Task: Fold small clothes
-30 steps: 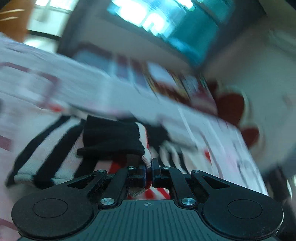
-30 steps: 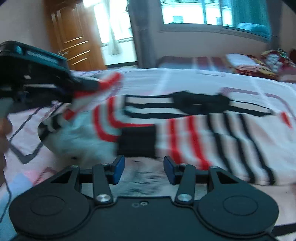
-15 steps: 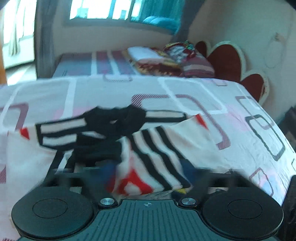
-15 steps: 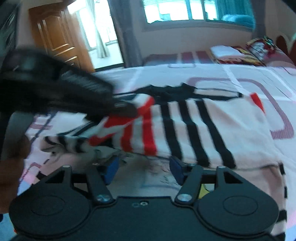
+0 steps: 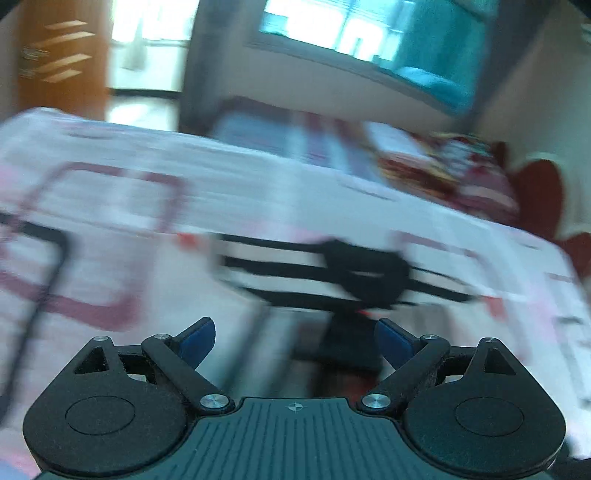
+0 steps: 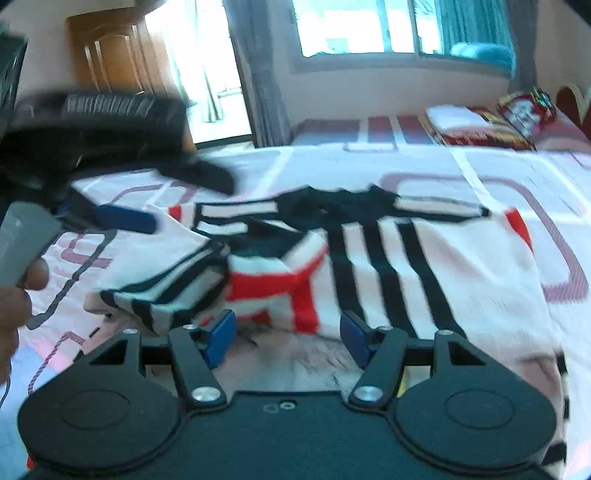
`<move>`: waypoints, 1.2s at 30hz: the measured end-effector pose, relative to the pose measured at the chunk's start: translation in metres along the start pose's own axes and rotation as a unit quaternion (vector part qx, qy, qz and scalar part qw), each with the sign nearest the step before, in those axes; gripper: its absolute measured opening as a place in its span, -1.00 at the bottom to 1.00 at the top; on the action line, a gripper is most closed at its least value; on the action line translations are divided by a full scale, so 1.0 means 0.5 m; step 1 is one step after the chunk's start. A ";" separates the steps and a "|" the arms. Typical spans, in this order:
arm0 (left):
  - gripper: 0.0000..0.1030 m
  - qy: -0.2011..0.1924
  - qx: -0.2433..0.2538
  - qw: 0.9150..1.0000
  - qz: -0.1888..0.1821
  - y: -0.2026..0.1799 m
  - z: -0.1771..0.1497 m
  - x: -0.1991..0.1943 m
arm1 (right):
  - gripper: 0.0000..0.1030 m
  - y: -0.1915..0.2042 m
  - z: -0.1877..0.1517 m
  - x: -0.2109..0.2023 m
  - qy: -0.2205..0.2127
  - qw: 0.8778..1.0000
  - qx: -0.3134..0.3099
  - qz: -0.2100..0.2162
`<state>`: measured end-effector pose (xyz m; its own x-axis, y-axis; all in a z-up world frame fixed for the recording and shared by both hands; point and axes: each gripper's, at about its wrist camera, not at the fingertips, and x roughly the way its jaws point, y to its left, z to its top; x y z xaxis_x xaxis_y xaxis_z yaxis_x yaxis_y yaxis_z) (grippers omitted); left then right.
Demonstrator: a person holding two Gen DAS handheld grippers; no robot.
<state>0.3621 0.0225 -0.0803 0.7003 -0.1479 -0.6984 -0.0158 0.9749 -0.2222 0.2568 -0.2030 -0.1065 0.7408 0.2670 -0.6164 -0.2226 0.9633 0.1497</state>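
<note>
I see the bed [image 6: 461,162] filling both views, its pale sheet printed with rounded maroon and grey rectangles. Pillows [image 6: 480,125] lie at its far end under the window [image 6: 362,26], and a wooden door [image 6: 107,59] stands to the left.

The sweater [image 6: 388,258] lies spread on the sheet in front of me: white with black stripes, a black collar at its far edge and red bands near the hem. One sleeve [image 6: 166,291] is folded in across the body on the left side and sits bunched there.

My left gripper [image 5: 293,338] is blurred in the right view, up at the left above the sheet, with a hand [image 6: 18,295] on its handle. Its own view shows the blue pads [image 5: 197,338] spread wide with nothing between them.

My right gripper [image 6: 288,338] hovers at the near hem, jaws partly apart and gripping nothing; cloth lies beyond the tips.
</note>
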 end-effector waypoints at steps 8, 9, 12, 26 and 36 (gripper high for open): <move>0.80 0.042 -0.025 0.996 0.076 0.107 -0.073 0.057 | -0.19 0.096 0.035 0.096 0.002 0.995 -0.086 -0.050; 0.80 0.052 -0.025 0.995 0.077 0.106 -0.079 0.072 | -0.74 0.093 0.039 0.110 0.006 0.994 -0.086 -0.061; 0.80 0.070 -0.036 0.995 0.057 0.112 -0.096 0.089 | -0.86 0.024 0.051 0.100 0.005 0.999 -0.004 -0.040; 0.80 0.063 -0.059 0.995 0.053 0.114 -0.044 0.145 | -0.37 -0.162 0.023 0.059 0.010 0.989 0.130 -0.069; -0.31 0.025 -0.093 0.994 0.058 0.118 0.007 0.214 | -0.85 -0.218 0.032 0.027 -0.032 0.986 0.131 -0.099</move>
<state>0.4386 0.0645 -0.1659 0.6502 -0.0491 -0.7582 -0.2294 0.9386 -0.2576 0.3012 -0.3041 -0.1185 0.7937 0.0668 -0.6047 0.0944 0.9684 0.2309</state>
